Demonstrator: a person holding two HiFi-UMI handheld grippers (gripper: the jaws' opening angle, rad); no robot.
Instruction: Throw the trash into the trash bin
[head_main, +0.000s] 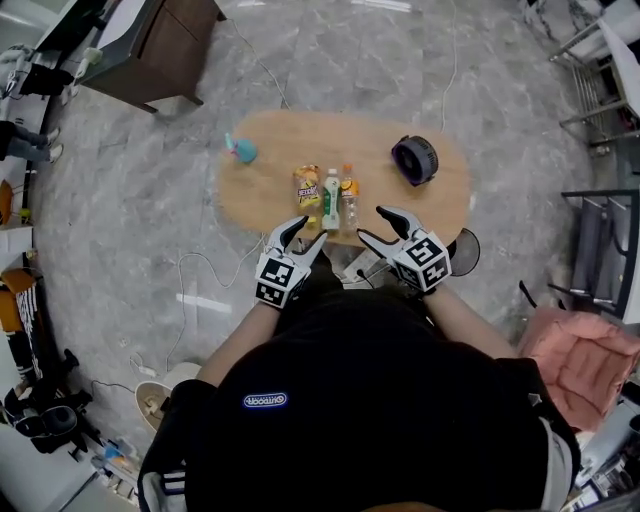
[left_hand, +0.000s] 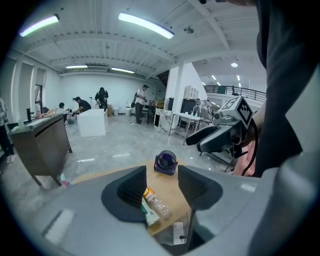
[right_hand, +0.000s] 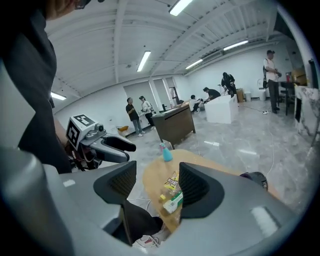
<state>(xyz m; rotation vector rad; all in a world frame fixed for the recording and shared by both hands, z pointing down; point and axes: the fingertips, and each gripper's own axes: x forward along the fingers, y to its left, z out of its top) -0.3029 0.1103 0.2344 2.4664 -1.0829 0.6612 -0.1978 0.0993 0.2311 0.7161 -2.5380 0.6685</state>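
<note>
Near the front edge of an oval wooden table (head_main: 270, 190) lie a yellow snack bag (head_main: 307, 185), a green-and-white bottle (head_main: 331, 198) and a clear bottle with an orange cap (head_main: 349, 196). My left gripper (head_main: 310, 232) hovers open just in front of them, nothing between its jaws. My right gripper (head_main: 371, 222) is open and empty too, beside it to the right. The left gripper view looks past its gripper (left_hand: 162, 182) at the snack bag (left_hand: 148, 192) and the clear bottle (left_hand: 157, 204). Between the jaws of the right gripper (right_hand: 157, 185) show the snack bag (right_hand: 172, 182) and the green-and-white bottle (right_hand: 175, 202).
A small dark fan (head_main: 415, 160) stands at the table's right end and a teal item (head_main: 240, 150) at its left end. A white round bin-like container (head_main: 165, 395) is on the floor at lower left, with cables near it. A dark cabinet (head_main: 165, 45) stands far left.
</note>
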